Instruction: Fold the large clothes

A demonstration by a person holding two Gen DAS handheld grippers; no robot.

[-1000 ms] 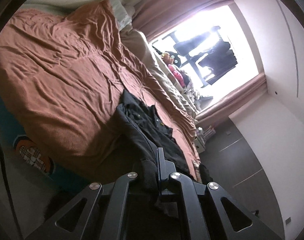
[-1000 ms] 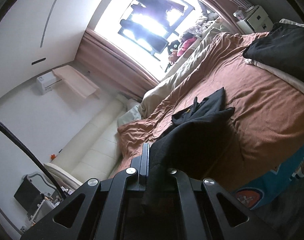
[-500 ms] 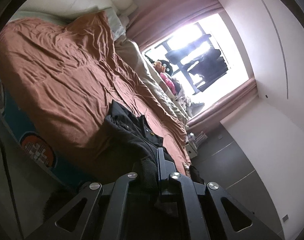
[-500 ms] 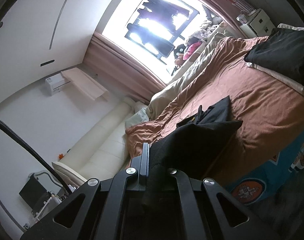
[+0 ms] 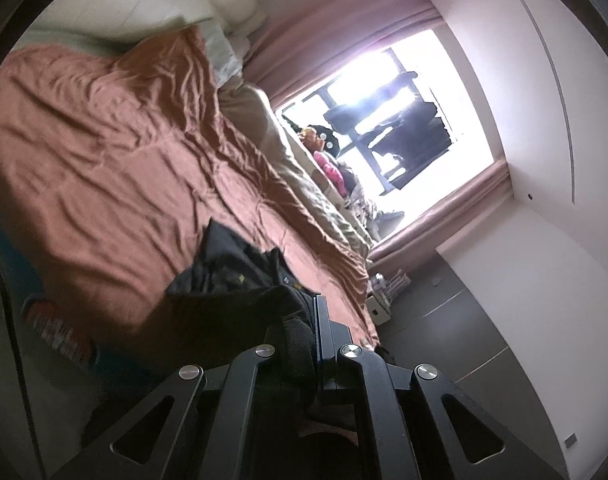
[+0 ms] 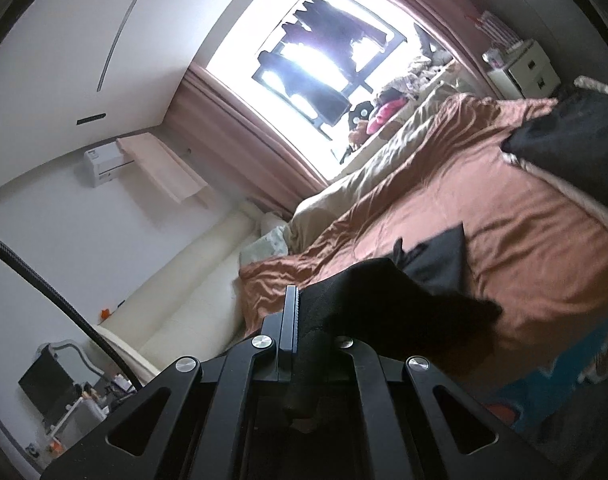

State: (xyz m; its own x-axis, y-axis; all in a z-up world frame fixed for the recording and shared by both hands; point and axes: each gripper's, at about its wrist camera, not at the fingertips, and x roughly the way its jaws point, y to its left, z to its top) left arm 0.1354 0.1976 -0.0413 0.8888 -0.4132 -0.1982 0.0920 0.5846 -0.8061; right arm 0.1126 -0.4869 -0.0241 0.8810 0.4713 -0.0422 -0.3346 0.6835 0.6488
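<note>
Left hand-held gripper [image 5: 310, 320]: jaws clamped on a thick edge of the black garment [image 5: 239, 276]. Cloth is bunched between the fingers and hangs down past them toward the camera.

Right hand-held gripper [image 6: 299, 312]: jaws fully closed on another edge of the same black garment [image 6: 384, 300]. Fabric drapes over the right finger and trails below the pivots.

Garment location, relative to the bed [image 5: 103, 152]: it runs from both grippers out onto the rust-brown bedspread [image 6: 504, 240], near the bed's near edge. The far part lies crumpled on the bedspread, with a pointed flap sticking up and a small yellow tag visible in the left wrist view. The part nearest the grippers is lifted off the bed; exactly where it leaves the surface cannot be told, as it is dark and motion-blurred.

Other items relative to the bed:
- beige duvet [image 6: 384, 160] lies along its far side, below the window [image 6: 324, 60]
- soft toys [image 5: 324, 152] sit beyond the duvet on the sill
- folded dark pile [image 6: 576, 136] rests on a light blanket at one end of the bed, apart from the held garment
- teal patterned sheet [image 6: 564, 360] shows at the near edge
- white drawer unit [image 6: 524, 72] stands past the bed's end
</note>
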